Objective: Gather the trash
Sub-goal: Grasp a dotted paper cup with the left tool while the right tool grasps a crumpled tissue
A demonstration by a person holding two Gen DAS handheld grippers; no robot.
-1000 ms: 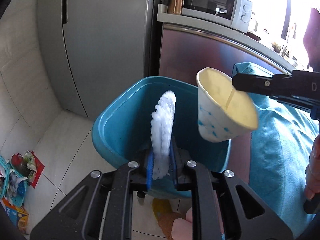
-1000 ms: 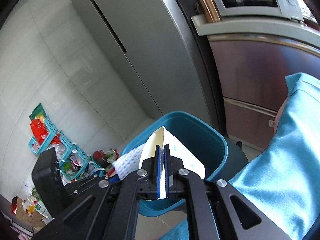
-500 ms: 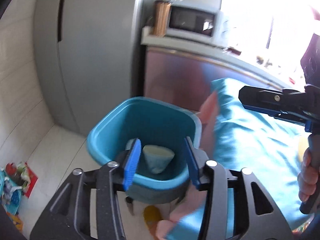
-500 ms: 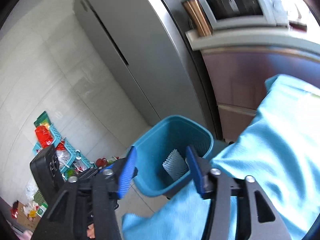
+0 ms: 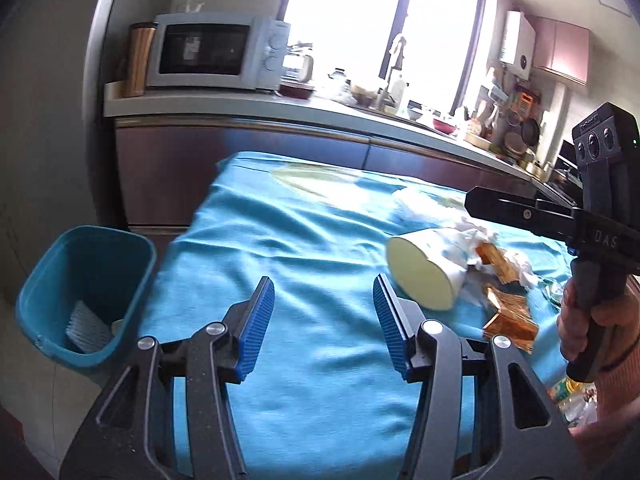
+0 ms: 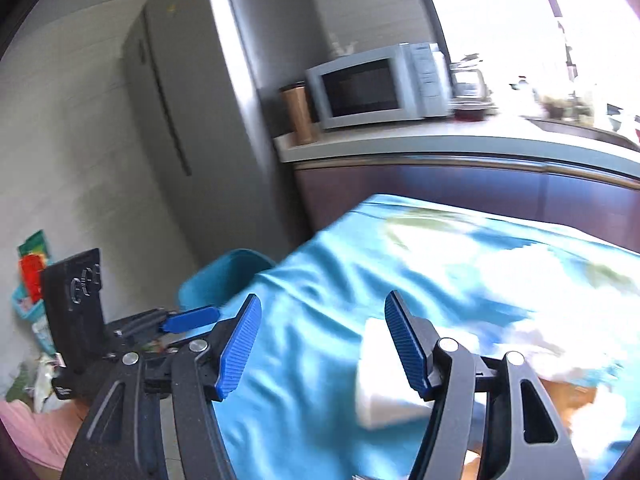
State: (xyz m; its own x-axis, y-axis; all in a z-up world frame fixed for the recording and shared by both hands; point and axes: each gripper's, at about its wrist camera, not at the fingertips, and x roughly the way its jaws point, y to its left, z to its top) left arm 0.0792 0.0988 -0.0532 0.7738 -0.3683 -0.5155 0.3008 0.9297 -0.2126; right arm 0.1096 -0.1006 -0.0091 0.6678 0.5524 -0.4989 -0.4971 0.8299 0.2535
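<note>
My left gripper [image 5: 324, 320] hovers over the blue tablecloth [image 5: 304, 248], its jaws opening with nothing between them. A paper cup [image 5: 424, 276] lies on its side just right of it, beside crumpled tissue [image 5: 472, 236] and orange wrappers [image 5: 508, 316]. My right gripper [image 6: 322, 344] is also opening and empty, above the cloth, with the blurred white cup [image 6: 384, 380] under its right finger. The blue bin [image 5: 84, 292] stands on the floor at the table's left end and holds a white pleated liner [image 5: 86, 322].
A counter [image 5: 280, 108] with a microwave [image 5: 216, 56] and a copper tumbler [image 5: 138, 60] runs behind the table. A grey fridge [image 6: 192, 92] stands left of it. Baskets of clutter [image 6: 30, 276] sit on the floor. A hand [image 5: 580, 320] holds the right gripper.
Both grippers let go of the pleated liner and the cup over the bin, opened, and swung right from the bin to above the table.
</note>
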